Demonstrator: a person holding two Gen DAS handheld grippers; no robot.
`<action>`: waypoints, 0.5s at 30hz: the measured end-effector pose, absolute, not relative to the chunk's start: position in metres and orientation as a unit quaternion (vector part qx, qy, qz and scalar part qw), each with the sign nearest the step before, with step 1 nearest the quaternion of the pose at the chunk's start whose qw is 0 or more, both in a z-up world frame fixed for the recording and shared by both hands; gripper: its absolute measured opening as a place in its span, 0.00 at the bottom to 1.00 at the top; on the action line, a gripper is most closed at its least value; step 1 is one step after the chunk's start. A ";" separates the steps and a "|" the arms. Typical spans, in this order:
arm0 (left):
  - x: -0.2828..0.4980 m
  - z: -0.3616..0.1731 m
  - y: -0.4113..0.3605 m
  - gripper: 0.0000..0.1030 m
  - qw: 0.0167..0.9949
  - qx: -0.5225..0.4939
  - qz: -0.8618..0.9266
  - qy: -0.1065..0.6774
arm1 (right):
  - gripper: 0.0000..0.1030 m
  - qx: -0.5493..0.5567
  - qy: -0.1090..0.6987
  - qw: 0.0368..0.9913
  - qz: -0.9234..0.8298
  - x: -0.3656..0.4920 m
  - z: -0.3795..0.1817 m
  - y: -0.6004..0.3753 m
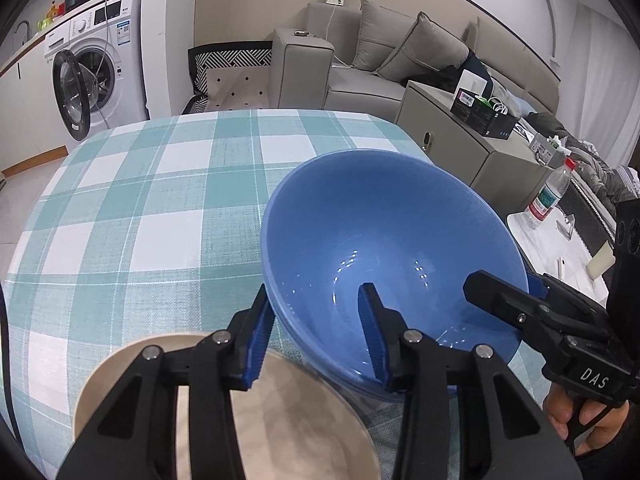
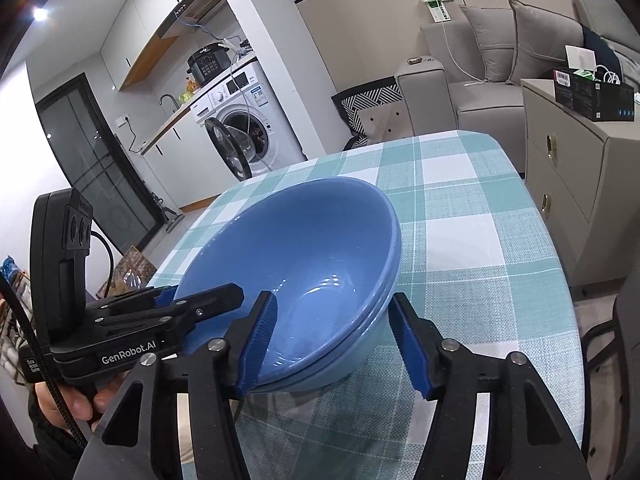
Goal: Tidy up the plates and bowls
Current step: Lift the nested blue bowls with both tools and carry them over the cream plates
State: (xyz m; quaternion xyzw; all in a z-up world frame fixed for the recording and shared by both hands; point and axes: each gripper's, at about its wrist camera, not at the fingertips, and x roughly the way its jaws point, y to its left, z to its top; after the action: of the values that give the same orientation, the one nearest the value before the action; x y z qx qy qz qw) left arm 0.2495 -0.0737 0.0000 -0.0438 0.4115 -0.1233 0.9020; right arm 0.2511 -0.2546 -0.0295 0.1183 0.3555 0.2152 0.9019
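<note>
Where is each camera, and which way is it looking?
Left wrist view: sits on the left hand-held gripper, looks down its fingers at the blue bowl and beige plate; the right hand-held gripper and a hand show at right.
Right wrist view: sits on the right gripper, looks at the same bowl; the left gripper shows at left.
Shared: bowl, checked tablecloth, washing machine, sofa.

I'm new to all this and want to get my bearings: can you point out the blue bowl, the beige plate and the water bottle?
blue bowl (image 1: 384, 248): left wrist view, on its inner wall.
beige plate (image 1: 304, 408): left wrist view, on its bare surface right of the jaws.
water bottle (image 1: 550, 196): left wrist view, on its label.
</note>
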 end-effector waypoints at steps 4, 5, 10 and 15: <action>0.249 0.000 -0.074 0.40 0.903 -0.040 -0.121 0.410 | 0.57 0.115 0.354 0.903 0.215 0.251 -0.029 -0.255; 0.250 0.000 -0.074 0.40 0.903 -0.040 -0.121 0.411 | 0.57 0.114 0.354 0.903 0.214 0.251 -0.029 -0.255; 0.249 0.001 -0.074 0.40 0.904 -0.039 -0.120 0.409 | 0.56 0.114 0.353 0.904 0.215 0.251 -0.029 -0.255; 0.247 0.003 -0.073 0.40 0.905 -0.039 -0.119 0.407 | 0.56 0.111 0.348 0.905 0.217 0.249 -0.026 -0.254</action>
State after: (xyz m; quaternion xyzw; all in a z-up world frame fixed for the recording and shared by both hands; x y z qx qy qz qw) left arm 0.2473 -0.0735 0.0034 -0.0392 0.4069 -0.1186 0.9049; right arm 0.2487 -0.2542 -0.0259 0.1112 0.3480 0.2168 0.9053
